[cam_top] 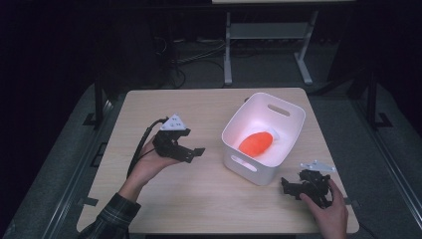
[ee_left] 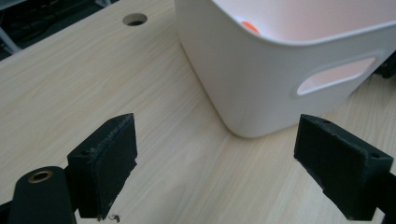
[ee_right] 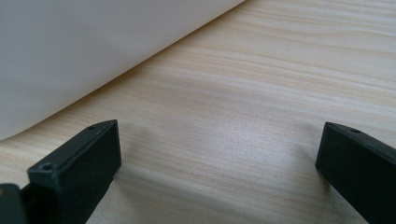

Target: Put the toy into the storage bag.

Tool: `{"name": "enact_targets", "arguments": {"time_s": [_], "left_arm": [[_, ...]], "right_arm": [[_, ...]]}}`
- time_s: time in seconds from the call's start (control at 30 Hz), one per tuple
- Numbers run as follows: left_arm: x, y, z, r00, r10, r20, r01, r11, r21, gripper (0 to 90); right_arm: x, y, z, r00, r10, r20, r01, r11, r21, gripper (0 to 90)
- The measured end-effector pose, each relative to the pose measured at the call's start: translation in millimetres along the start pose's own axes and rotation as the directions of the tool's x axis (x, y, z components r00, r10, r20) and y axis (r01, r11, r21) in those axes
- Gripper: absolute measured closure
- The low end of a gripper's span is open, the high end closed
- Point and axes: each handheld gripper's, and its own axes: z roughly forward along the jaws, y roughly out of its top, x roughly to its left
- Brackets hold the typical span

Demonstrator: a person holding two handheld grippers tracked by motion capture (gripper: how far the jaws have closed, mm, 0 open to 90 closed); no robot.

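Note:
A white plastic bin [cam_top: 286,119] with handle slots stands right of the table's middle, and an orange rounded object [cam_top: 256,143] lies inside it. My left gripper [cam_top: 195,152] is held above the table to the bin's left, open and empty, its jaws pointing at the bin [ee_left: 261,79]. A sliver of the orange object [ee_left: 250,26] peeks over the rim in the left gripper view. Low by the bin's near right corner, my right gripper [cam_top: 287,185] rests near the tabletop, open with nothing between its jaws; the bin wall [ee_right: 93,51] looms close in the right gripper view.
The light wooden table [cam_top: 199,199] has a cable hole [ee_left: 134,19] beyond the bin in the left gripper view. A metal table frame [cam_top: 268,45] stands on the dark floor behind. Bare tabletop lies in front of and left of the bin.

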Motion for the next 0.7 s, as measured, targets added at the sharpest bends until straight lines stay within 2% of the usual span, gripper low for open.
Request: {"name": "enact_targets", "arguments": {"time_s": [0.23, 0.43, 0.7], "left_arm": [[-0.7, -21.0, -6.5, 0.9996, -0.011, -0.025, 0.012, 0.9999, 0.006, 12.7], [-3.2, -34.8, -10.5, 0.9991, 0.002, -0.043, -0.001, 0.9998, 0.021, 12.7], [-6.8, -57.6, -11.1, 0.9978, 0.001, -0.067, 0.002, 0.9988, 0.050, 13.0]], "right_arm": [[-0.2, 0.0, 0.0, 1.0000, -0.003, -0.001, 0.003, 1.000, -0.001, 0.0], [-0.2, 0.1, 0.1, 1.0000, -0.003, 0.000, 0.003, 1.000, -0.001, 0.0], [-0.2, 0.1, 0.1, 1.0000, -0.003, 0.000, 0.003, 1.000, 0.000, 0.0]]}}
